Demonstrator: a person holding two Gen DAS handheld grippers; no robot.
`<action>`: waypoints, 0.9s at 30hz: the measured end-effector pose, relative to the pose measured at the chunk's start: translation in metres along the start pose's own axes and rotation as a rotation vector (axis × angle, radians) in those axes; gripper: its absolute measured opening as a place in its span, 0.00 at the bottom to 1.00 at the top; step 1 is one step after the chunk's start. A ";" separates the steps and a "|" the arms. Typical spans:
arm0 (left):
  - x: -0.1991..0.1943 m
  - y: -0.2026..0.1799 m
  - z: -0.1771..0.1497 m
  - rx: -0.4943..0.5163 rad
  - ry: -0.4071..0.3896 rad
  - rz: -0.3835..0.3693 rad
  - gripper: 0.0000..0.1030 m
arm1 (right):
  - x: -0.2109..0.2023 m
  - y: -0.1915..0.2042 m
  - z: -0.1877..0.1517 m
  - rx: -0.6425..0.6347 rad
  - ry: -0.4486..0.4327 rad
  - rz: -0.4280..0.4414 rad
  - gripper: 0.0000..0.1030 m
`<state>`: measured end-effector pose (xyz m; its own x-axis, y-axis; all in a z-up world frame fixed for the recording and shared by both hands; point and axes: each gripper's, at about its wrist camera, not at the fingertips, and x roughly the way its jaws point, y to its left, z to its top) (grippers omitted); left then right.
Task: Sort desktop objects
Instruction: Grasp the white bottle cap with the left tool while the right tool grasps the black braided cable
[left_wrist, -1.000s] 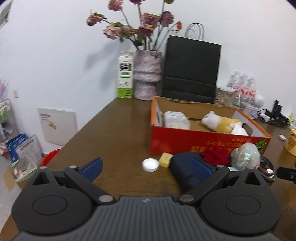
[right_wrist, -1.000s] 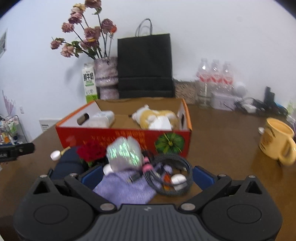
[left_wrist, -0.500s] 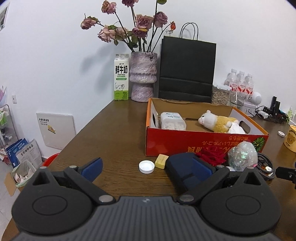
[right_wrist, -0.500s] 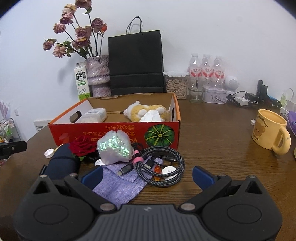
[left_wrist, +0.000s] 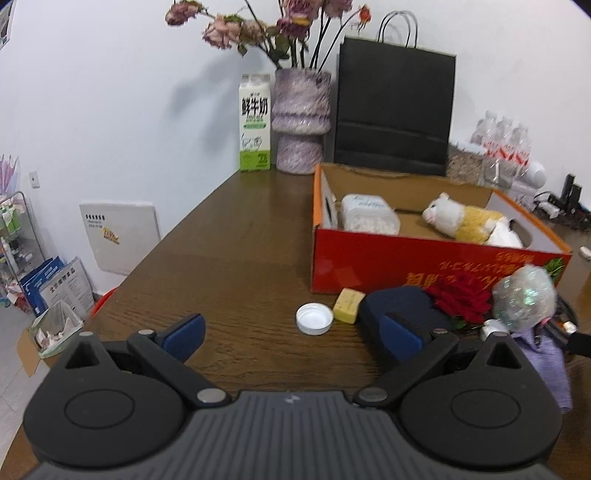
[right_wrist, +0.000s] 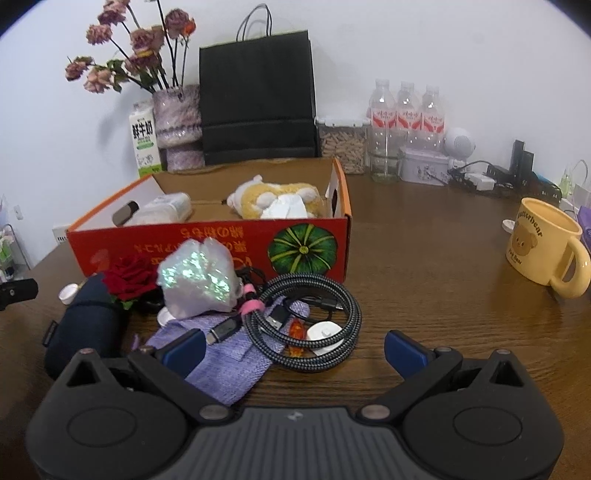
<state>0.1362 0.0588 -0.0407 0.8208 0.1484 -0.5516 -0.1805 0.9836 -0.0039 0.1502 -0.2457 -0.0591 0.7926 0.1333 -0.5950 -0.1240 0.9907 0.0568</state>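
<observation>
A red cardboard box (left_wrist: 406, 258) (right_wrist: 207, 240) holds a plush toy (left_wrist: 465, 221) (right_wrist: 277, 199) and a white plastic container (left_wrist: 369, 214). In front of it lie a white cap (left_wrist: 314, 318), a yellow block (left_wrist: 348, 301), a dark blue pouch (left_wrist: 399, 306) (right_wrist: 85, 325), a red rose (right_wrist: 129, 275), a shiny wrapped bundle (right_wrist: 199, 277), a purple cloth (right_wrist: 225, 362) and a coiled braided cable (right_wrist: 314, 325). My left gripper (left_wrist: 291, 332) is open near the cap, its right finger over the pouch. My right gripper (right_wrist: 295, 347) is open before the cable.
A milk carton (left_wrist: 255, 122), a vase of dried roses (left_wrist: 301, 122) and a black paper bag (left_wrist: 395, 110) stand at the back wall. Water bottles (right_wrist: 406, 118), a jar and a tin stand back right. A yellow mug (right_wrist: 543, 247) stands at the right.
Both grippers have shifted a little: the left view moved in toward the cap and pouch, the right view drew nearer the cable. Both stay open and hold nothing.
</observation>
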 end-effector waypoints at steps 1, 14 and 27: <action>0.004 0.000 0.000 0.005 0.009 0.004 1.00 | 0.004 -0.001 0.001 -0.005 0.008 -0.007 1.00; 0.055 -0.003 0.007 0.040 0.095 0.026 0.91 | 0.046 -0.002 0.016 -0.082 0.069 -0.021 1.00; 0.065 -0.003 0.014 0.028 0.100 0.011 0.89 | 0.050 -0.003 0.030 -0.046 0.044 0.037 1.00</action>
<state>0.1976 0.0671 -0.0653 0.7603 0.1494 -0.6322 -0.1724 0.9847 0.0254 0.2081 -0.2415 -0.0653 0.7598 0.1678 -0.6282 -0.1814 0.9825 0.0430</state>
